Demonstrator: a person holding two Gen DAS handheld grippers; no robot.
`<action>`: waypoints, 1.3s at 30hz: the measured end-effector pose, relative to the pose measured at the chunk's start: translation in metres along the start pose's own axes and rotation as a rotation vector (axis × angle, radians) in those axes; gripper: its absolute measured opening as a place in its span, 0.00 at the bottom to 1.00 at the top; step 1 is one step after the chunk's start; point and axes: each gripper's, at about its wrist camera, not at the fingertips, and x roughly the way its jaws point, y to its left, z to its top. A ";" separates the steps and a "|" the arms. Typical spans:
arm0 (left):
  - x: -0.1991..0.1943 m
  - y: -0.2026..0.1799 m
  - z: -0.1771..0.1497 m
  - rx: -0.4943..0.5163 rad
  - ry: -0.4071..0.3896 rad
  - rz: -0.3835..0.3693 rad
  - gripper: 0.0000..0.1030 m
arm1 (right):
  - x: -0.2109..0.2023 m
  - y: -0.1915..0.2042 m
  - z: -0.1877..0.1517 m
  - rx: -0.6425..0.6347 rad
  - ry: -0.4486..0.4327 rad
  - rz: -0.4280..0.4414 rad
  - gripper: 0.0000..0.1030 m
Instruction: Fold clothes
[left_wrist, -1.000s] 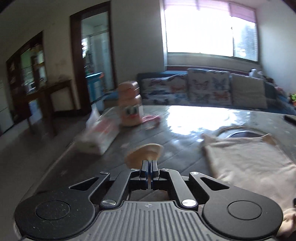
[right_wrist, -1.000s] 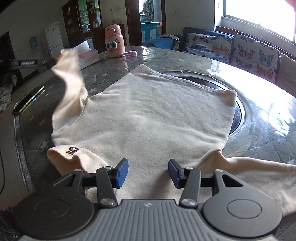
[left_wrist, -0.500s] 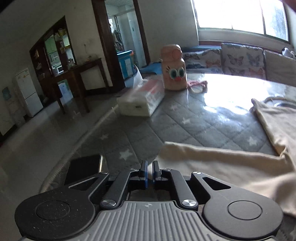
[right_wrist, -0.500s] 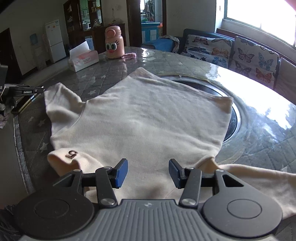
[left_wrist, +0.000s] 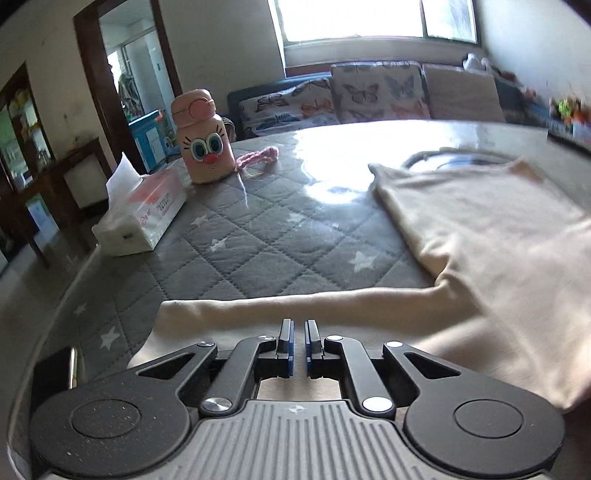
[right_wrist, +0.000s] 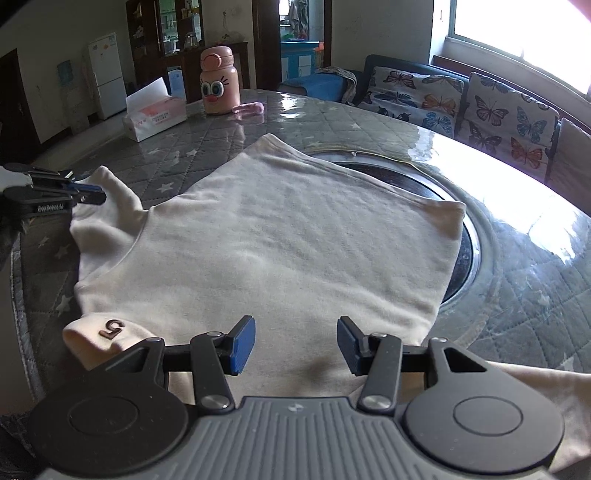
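A cream shirt (right_wrist: 295, 236) lies spread flat on the tabletop (right_wrist: 207, 147), its far hem reaching over the dark round inset (right_wrist: 458, 206) in the middle. One sleeve (left_wrist: 295, 306) stretches out flat toward the tabletop's edge; near the right tongs a folded bit of cloth shows a small brown "5" (right_wrist: 112, 326).

The left tongs (left_wrist: 299, 343) hang just above the end of that sleeve, their blue pads drawn to a narrow slit with nothing between them; from the right wrist view they show at the sleeve's tip (right_wrist: 86, 194). The right tongs (right_wrist: 295, 341) stand about half open over the near part of the shirt, gripping nothing.

Beyond the shirt, near the tabletop's far rim, stand a pink bottle (right_wrist: 218, 82) with a cartoon face and a tissue box (right_wrist: 155, 114), a pink cord (left_wrist: 258, 157) lying beside the bottle. A dark phone (left_wrist: 55, 367) lies at the edge by the left tongs. Behind is a sofa with butterfly cushions (right_wrist: 509, 122).
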 end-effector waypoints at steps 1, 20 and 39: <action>0.003 0.003 0.001 -0.004 -0.001 0.005 0.09 | 0.001 -0.003 0.000 0.005 0.001 -0.004 0.48; 0.033 0.023 0.046 0.019 0.001 0.050 0.18 | 0.005 -0.030 0.012 0.032 -0.003 -0.016 0.53; 0.119 -0.069 0.138 0.067 0.004 -0.127 0.37 | 0.074 -0.138 0.070 0.237 -0.037 -0.174 0.28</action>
